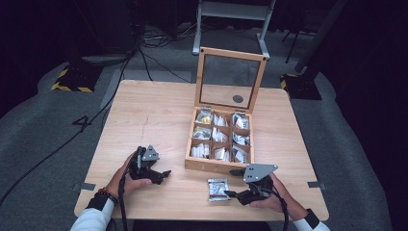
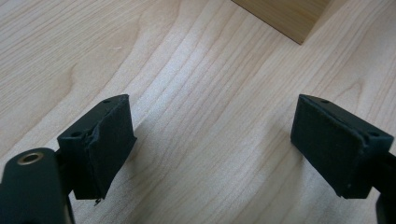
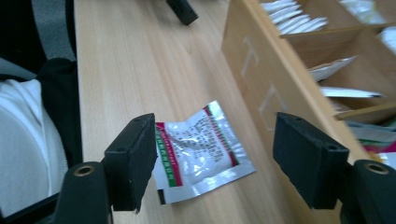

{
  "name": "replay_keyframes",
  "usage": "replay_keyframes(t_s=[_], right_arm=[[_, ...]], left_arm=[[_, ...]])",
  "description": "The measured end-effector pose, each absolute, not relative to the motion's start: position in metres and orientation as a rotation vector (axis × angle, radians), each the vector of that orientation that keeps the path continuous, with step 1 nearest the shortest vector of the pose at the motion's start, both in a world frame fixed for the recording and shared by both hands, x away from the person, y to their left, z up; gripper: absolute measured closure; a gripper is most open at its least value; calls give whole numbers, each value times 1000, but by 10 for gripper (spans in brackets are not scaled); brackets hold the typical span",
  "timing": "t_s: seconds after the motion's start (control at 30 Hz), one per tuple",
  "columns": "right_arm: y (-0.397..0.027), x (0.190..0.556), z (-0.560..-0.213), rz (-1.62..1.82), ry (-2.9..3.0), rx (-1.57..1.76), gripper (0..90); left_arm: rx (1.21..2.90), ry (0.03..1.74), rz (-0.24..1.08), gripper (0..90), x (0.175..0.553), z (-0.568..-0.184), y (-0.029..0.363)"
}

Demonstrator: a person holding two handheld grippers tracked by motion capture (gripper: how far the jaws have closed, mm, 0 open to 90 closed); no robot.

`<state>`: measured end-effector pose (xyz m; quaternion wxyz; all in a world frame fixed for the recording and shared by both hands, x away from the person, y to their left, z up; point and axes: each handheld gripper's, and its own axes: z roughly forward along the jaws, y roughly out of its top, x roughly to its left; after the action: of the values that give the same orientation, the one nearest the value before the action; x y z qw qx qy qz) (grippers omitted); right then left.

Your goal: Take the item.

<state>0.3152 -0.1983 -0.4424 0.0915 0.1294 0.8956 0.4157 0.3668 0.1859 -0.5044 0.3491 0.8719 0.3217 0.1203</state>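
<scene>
A silver sachet (image 1: 217, 189) with red and green print lies flat on the table, just in front of the wooden box (image 1: 219, 166). My right gripper (image 1: 232, 183) hovers right beside it, jaws wide open. In the right gripper view the sachet (image 3: 201, 144) rests on the wood below and beyond the right gripper (image 3: 215, 158), and neither pad presses on it. My left gripper (image 1: 164, 176) stands open at the front left. Between the jaws of the left gripper (image 2: 212, 140) there is bare table.
The box has a raised glass lid (image 1: 230, 79) and several compartments stuffed with sachets. Its front wall (image 3: 252, 70) runs close along the right gripper's right side. A box corner (image 2: 285, 16) shows ahead of the left gripper. A white sleeve (image 3: 23, 140) lies near the table's front edge.
</scene>
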Motion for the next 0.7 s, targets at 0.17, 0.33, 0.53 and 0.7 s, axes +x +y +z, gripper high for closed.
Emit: replay_keyframes(t_s=[0.17,0.33,0.53,0.7], right_arm=[[-207,319,-432,1244,2605,411,319],[-220,325,-420,1268,2533,472,343],[-241,338,-410,1265,2422,588,354],[-262,352,-406,1273,2340,706,357]], left_arm=[[2260,828,310,136,367,-504,186],[2269,802,300,136,368,-504,189],[2295,789,285,136,370,-502,191],[2315,802,288,172,377,-497,194]])
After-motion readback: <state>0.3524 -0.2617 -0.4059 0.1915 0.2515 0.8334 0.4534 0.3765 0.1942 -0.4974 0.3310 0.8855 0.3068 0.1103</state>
